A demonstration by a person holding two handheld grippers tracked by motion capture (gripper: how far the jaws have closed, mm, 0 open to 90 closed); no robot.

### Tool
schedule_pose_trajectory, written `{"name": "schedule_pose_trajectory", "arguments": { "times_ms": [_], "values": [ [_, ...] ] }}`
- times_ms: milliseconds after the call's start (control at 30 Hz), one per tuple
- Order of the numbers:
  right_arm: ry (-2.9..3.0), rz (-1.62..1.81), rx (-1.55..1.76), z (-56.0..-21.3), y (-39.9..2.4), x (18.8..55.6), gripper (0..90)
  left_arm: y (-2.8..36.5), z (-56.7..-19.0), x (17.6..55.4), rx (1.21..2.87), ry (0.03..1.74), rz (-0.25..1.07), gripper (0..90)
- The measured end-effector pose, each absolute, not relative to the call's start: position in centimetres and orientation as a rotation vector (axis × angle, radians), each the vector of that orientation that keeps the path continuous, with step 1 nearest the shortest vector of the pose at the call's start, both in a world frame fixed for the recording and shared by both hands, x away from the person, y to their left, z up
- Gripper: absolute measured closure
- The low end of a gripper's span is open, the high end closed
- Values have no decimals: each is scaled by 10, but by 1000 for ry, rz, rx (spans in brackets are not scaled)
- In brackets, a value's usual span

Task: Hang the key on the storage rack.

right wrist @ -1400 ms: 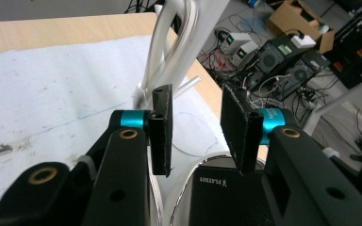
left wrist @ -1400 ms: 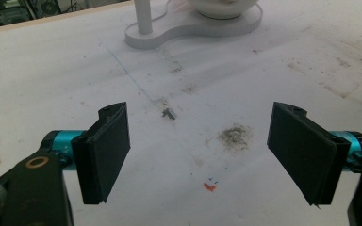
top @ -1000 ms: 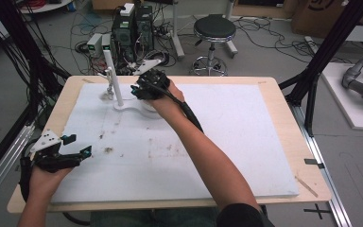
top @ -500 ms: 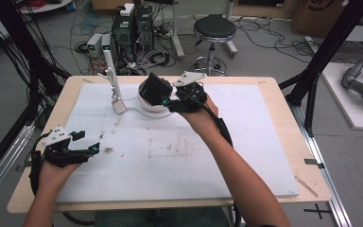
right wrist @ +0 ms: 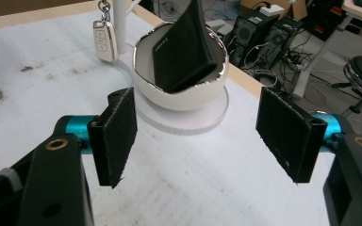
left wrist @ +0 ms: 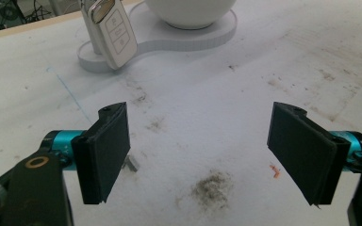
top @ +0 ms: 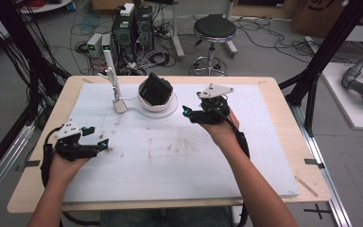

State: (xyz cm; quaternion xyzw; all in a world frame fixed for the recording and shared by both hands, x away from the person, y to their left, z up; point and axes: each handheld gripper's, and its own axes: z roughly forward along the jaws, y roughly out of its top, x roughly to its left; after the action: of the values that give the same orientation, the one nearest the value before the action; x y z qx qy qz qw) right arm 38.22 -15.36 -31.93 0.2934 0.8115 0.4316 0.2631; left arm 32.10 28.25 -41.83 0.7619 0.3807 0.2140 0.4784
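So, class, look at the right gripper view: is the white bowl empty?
No: a black wallet-like object stands tilted inside the white bowl, its upper end sticking up above the rim.

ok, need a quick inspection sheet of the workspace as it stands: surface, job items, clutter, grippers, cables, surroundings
Surface: white mat on a wooden table; grey smudges and specks, one dark patch near the left gripper.
Job's things: black wallet standing tilted in a white bowl on a white stand base; car key fob hanging at the stand's post.
Clutter: small orange crumb on the mat.
Grippers: left gripper open, holding nothing, low over the mat; right gripper open, holding nothing, just right of the bowl.
Cables: a black one trails from each gripper; tangles on the floor behind.
Surroundings: computer towers, stool, black frame legs.
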Motion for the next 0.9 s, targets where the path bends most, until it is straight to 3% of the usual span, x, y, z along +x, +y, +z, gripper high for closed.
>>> {"name": "schedule_pose_trajectory", "arguments": {
  "times_ms": [667,900],
  "values": [
    [2170,1207,949,-382,-214,350,226,270,-419,329,1874,900,503,217],
    [2161,1206,978,-387,-219,349,224,265,-419,332,1881,885,494,217]
  ]
}}
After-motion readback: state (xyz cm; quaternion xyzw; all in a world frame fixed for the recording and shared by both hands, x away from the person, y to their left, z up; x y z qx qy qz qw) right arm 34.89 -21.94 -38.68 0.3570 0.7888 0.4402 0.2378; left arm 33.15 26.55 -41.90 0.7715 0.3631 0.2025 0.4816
